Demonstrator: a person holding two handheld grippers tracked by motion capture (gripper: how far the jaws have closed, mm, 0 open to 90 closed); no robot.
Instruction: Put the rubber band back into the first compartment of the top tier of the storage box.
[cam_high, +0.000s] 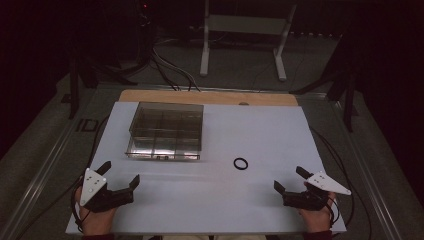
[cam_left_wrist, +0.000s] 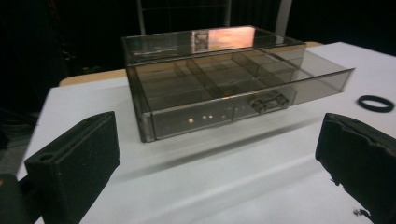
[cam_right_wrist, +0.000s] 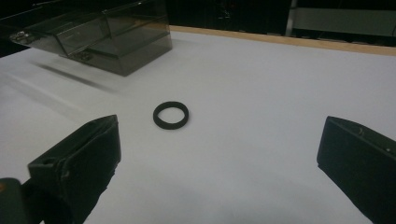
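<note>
A clear smoky plastic box with a divided drawer (cam_high: 166, 131) stands at the back left of the white table; the drawer (cam_left_wrist: 243, 88) is pulled partly out toward me, its several compartments look empty. A small black ring (cam_high: 240, 163) lies flat on the table to the right of the box, also seen as the ring (cam_right_wrist: 171, 115) and ring (cam_left_wrist: 375, 103). My left gripper (cam_high: 120, 174) rests at the near left, open, facing the box. My right gripper (cam_high: 290, 179) rests at the near right, open, with the ring a short way ahead of it.
The white table top (cam_high: 270, 135) has a wooden strip (cam_high: 210, 97) along its far edge. Beyond it stand a white metal frame (cam_high: 245, 35) and cables on a dark floor. A person's hands hold both grippers at the near edge.
</note>
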